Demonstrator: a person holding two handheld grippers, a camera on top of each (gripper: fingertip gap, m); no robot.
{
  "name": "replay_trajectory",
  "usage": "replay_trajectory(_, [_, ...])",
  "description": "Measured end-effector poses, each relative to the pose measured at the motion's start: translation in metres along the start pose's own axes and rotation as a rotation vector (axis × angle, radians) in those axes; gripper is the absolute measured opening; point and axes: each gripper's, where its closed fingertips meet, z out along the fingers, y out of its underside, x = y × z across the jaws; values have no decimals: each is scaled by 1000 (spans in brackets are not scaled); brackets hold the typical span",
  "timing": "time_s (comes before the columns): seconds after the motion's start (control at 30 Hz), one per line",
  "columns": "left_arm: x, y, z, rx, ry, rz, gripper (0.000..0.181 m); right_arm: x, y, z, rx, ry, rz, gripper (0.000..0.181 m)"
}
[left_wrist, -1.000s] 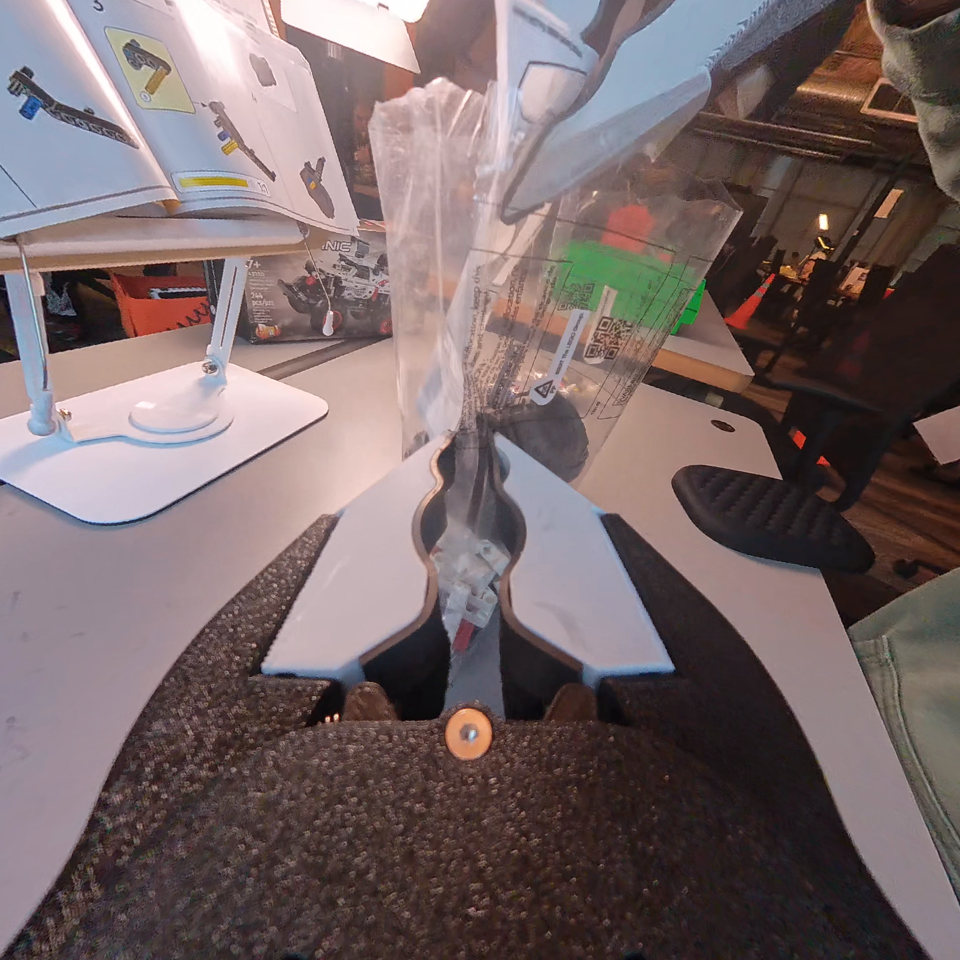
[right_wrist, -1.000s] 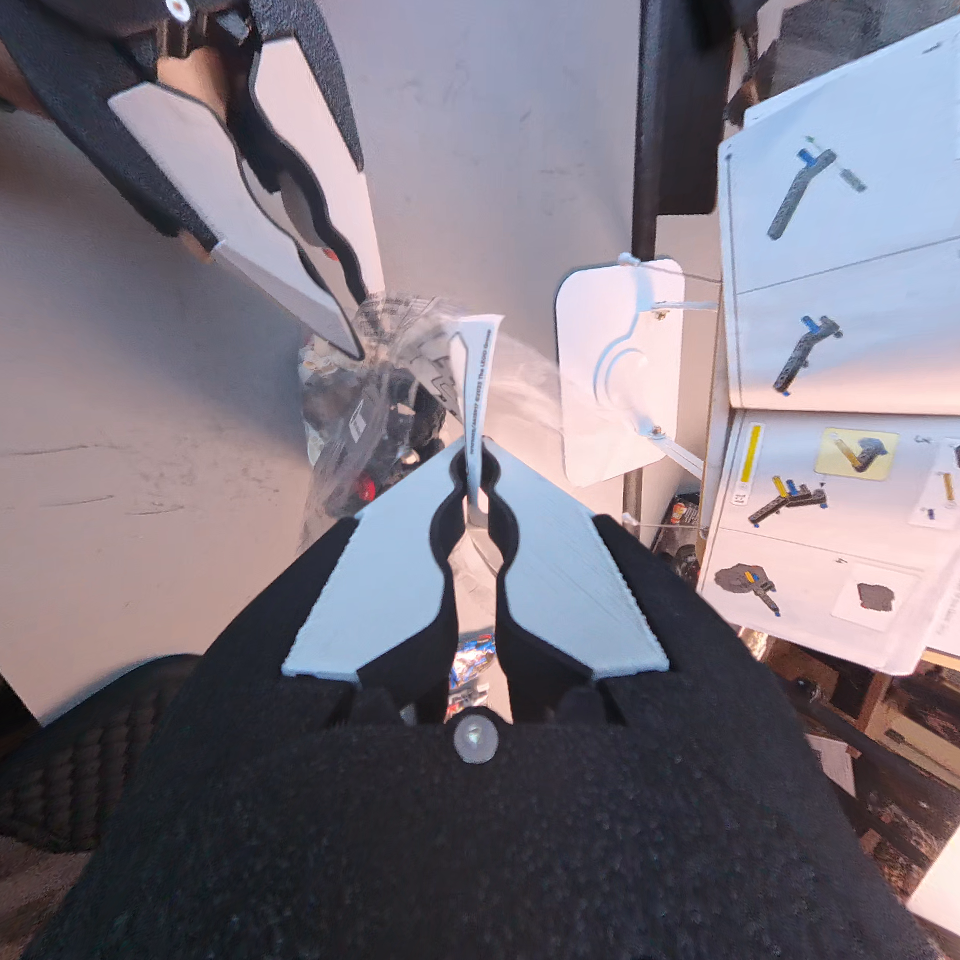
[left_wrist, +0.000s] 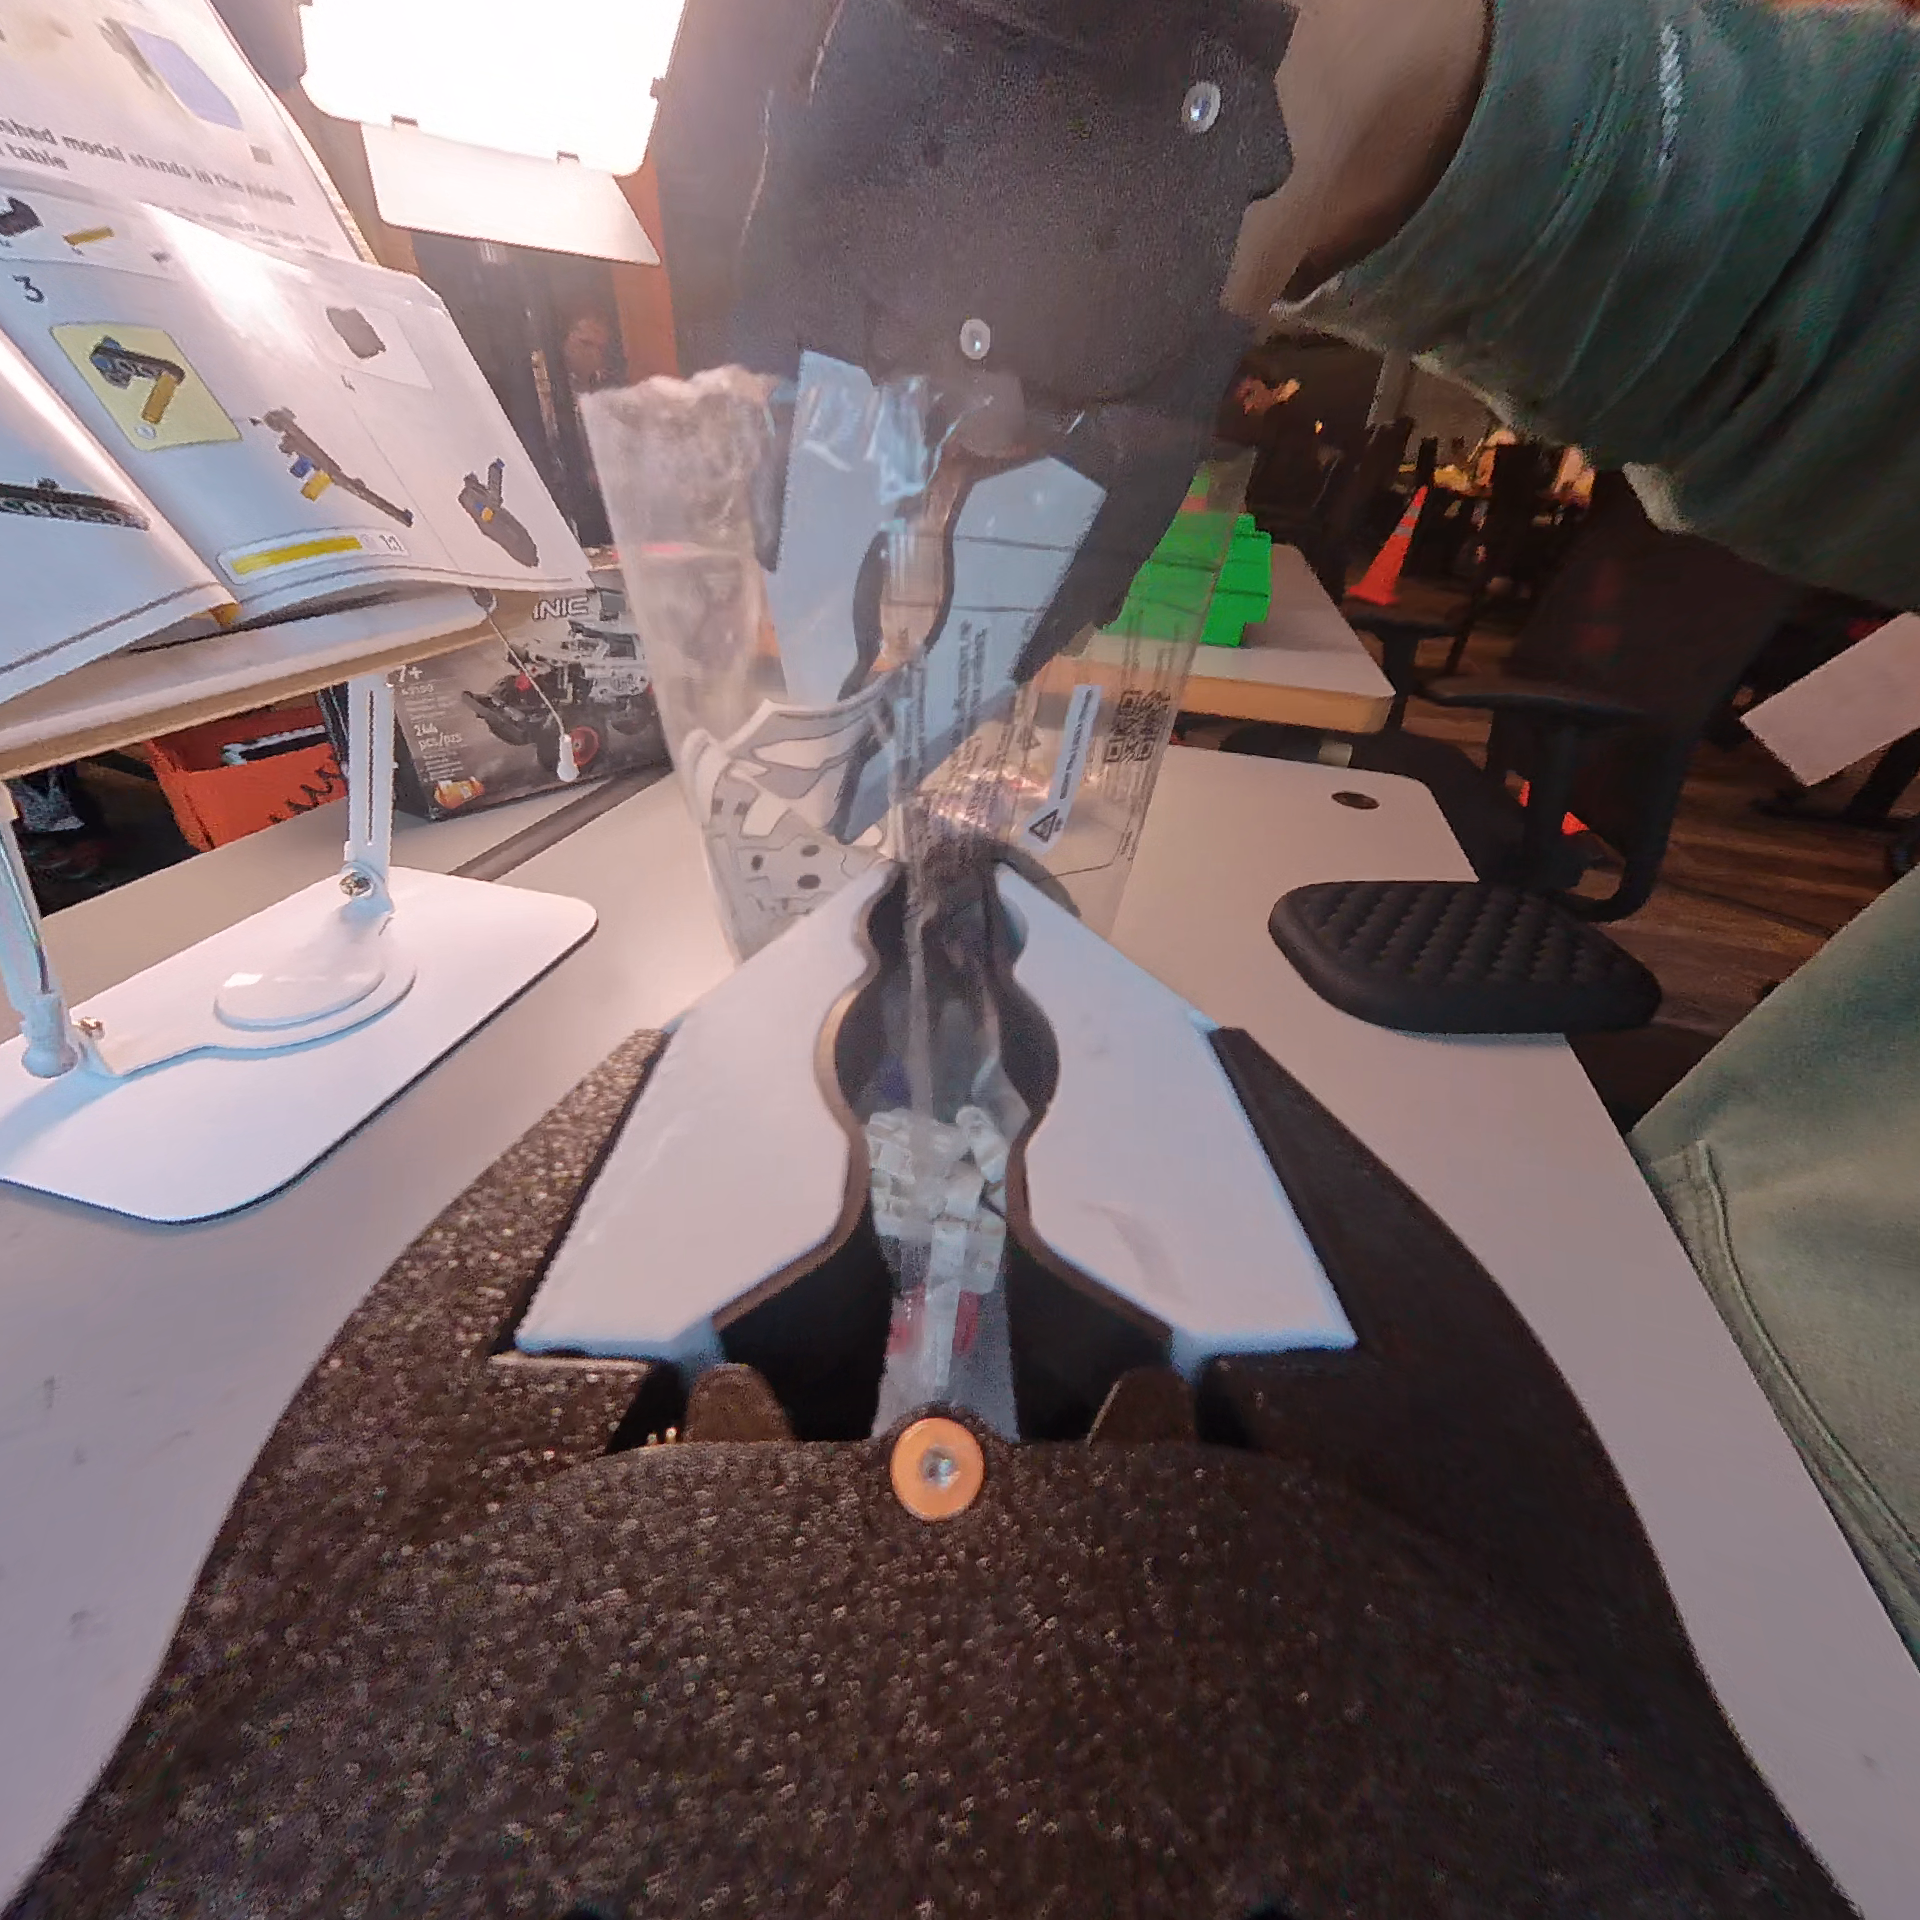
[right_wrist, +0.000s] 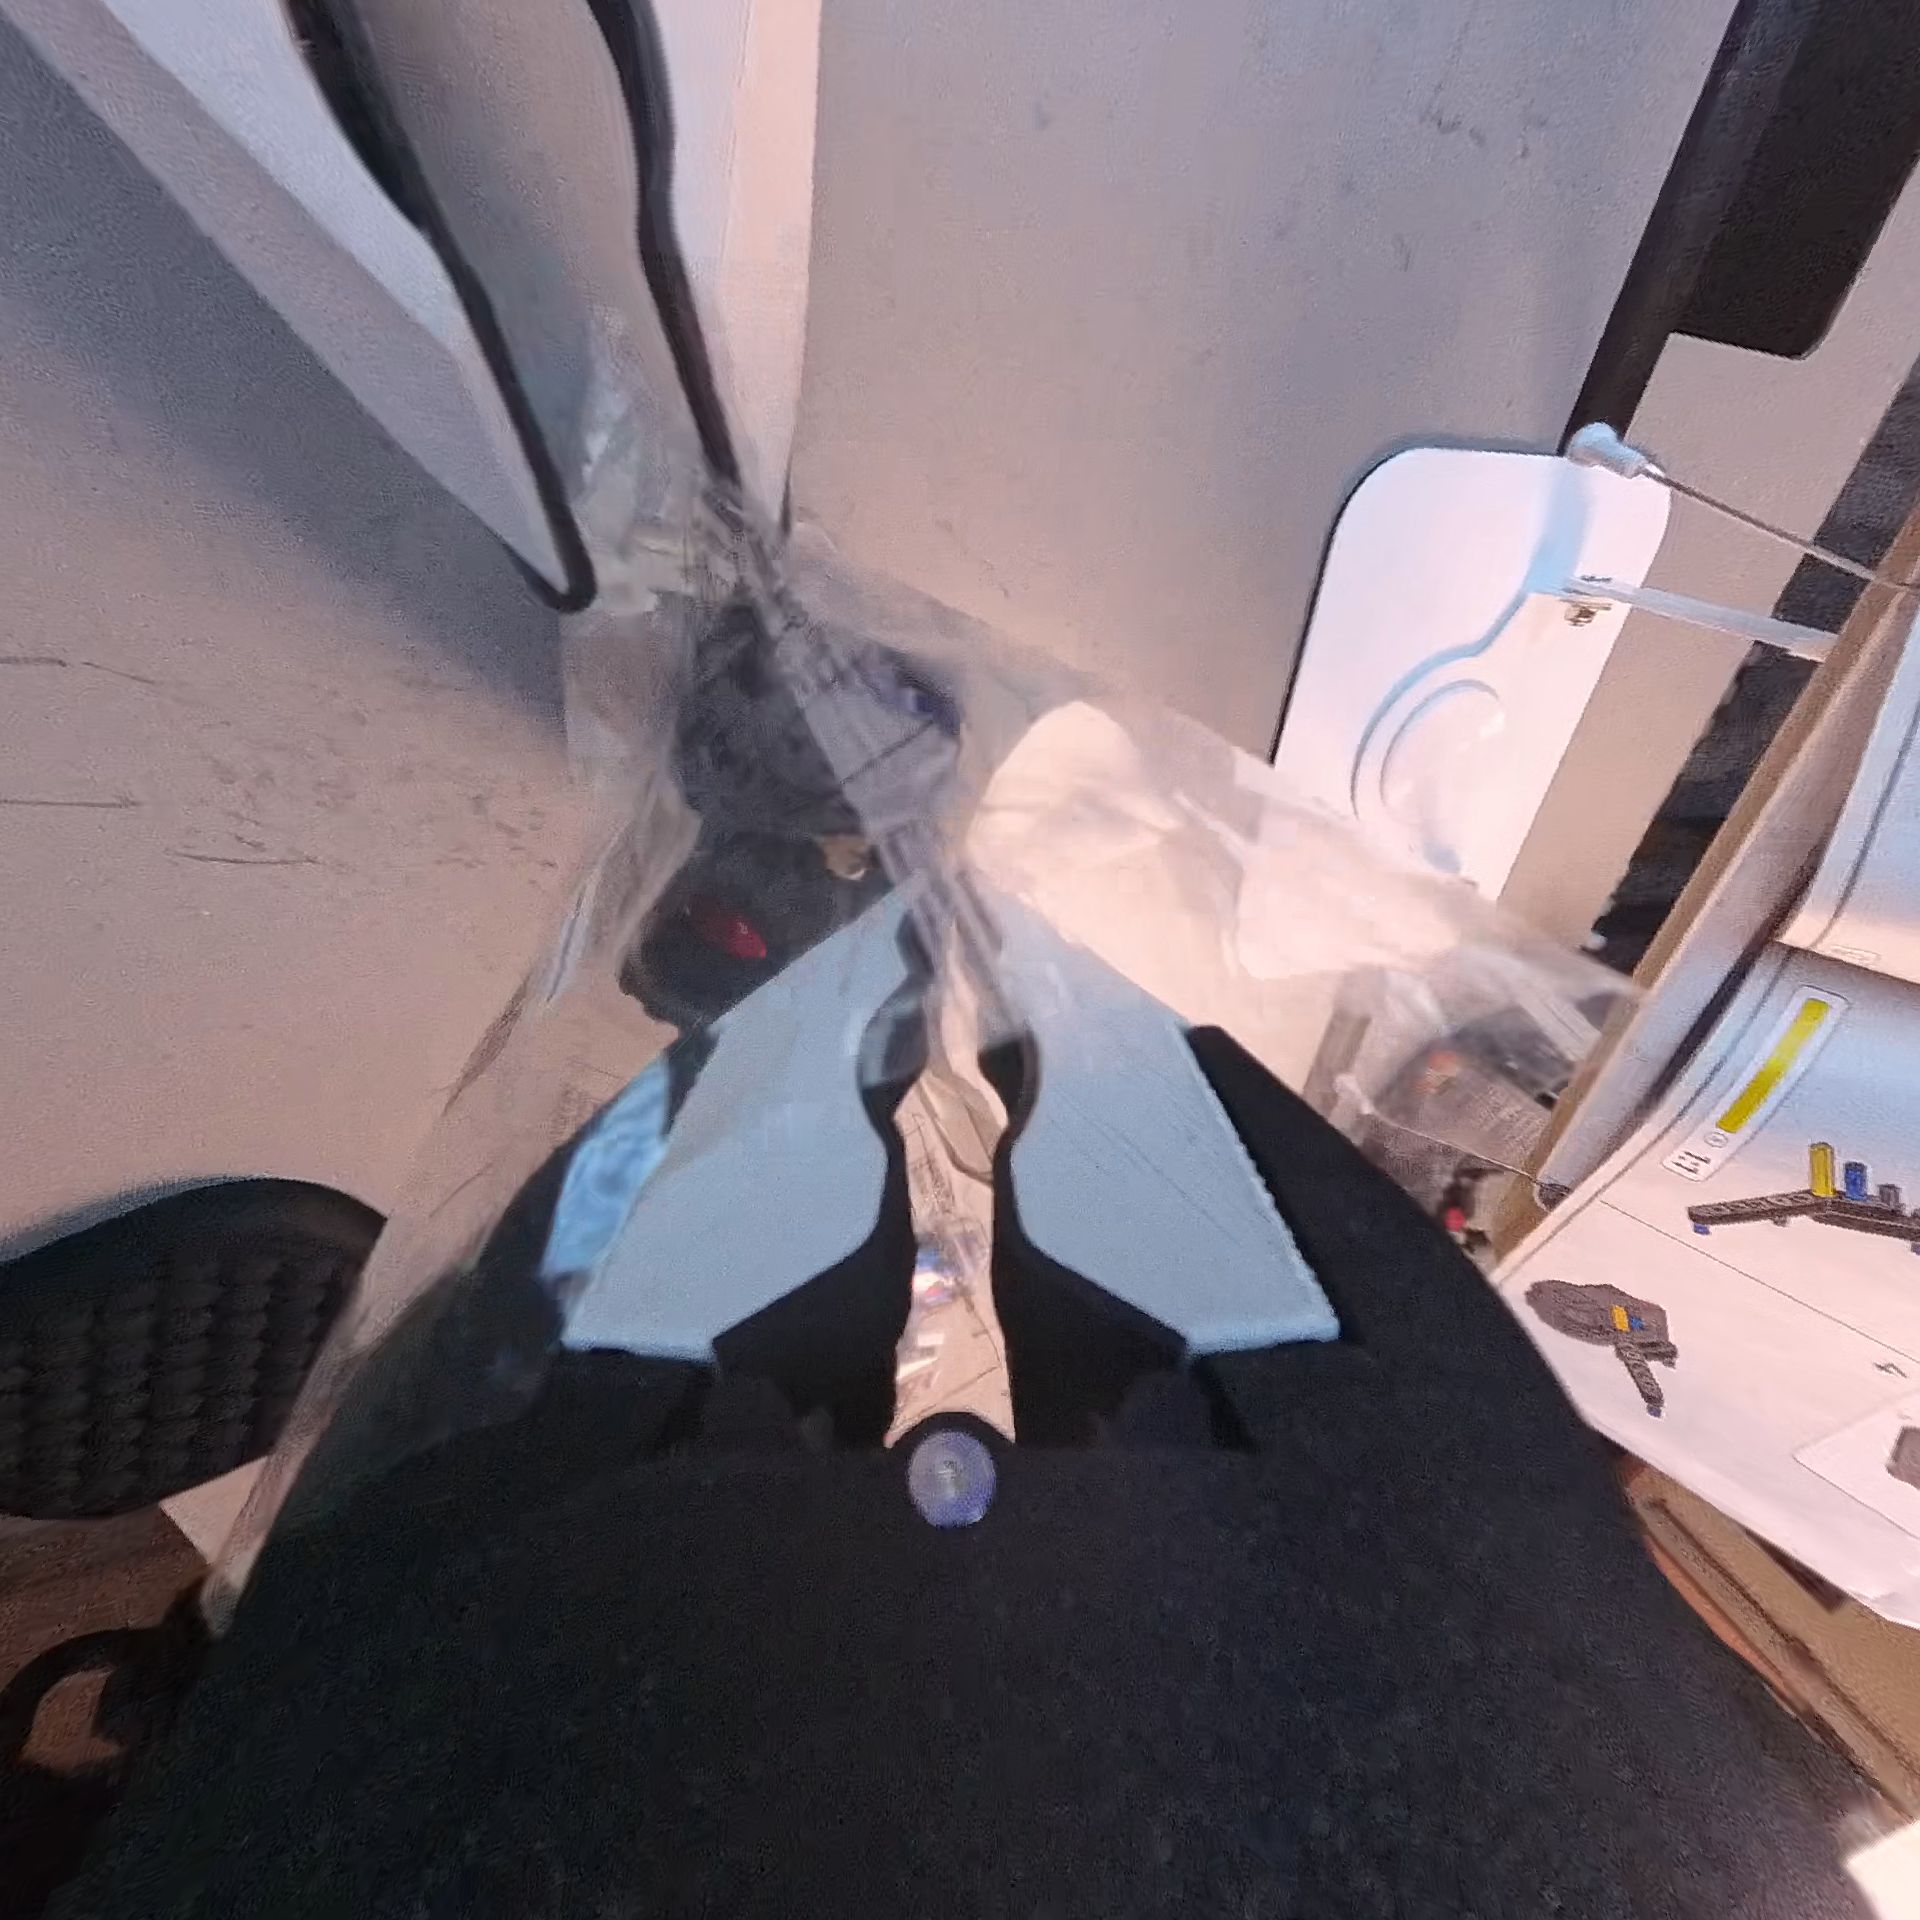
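Note:
A clear plastic bag of small building pieces stands upright over the grey table. My left gripper is shut on its lower part, with small white pieces bunched between the fingers. My right gripper comes down from above and shows through the plastic. In the right wrist view, which is blurred, my right gripper is shut on the bag, just above dark and red pieces. The left gripper is close ahead of it, at the upper left.
An open instruction booklet rests on a white stand at the left, with a toy box behind. A black chair armrest lies at the table's right edge. A person's green sleeve is at the upper right. Spacing between my two grippers at the tips: around 8 centimeters.
My right gripper has come down along the bag, much closer to my left gripper. The bag's upper part now spreads loosely around the right gripper. The left gripper keeps its hold.

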Motion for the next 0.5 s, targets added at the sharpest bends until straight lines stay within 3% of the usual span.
replay_trajectory(0.07, [0,-8,-3,40,-2,-3,39,-1,-3,-7,53,-14,17,4])
replay_trajectory(0.13, [-1,-11,-1,47,-31,31,68,-1,-4,-16,86,-5,20,19])
replay_trajectory(0.2, [-4,-5,6,9,-50,47,74,3,-4,-24,114,31,10,20])
replay_trajectory(0.27, [-7,2,14,-22,-61,37,60,6,-3,-30,123,53,13,23])
replay_trajectory(0.33, [-3,2,17,-22,-39,27,21,7,0,-35,112,67,-1,17])
replay_trajectory(0.37, [-1,1,18,-26,-28,20,16,7,3,-36,93,78,-17,5])
replay_trajectory(0.5, [2,1,15,-26,-15,22,2,31,17,-36,-45,264,-151,0])
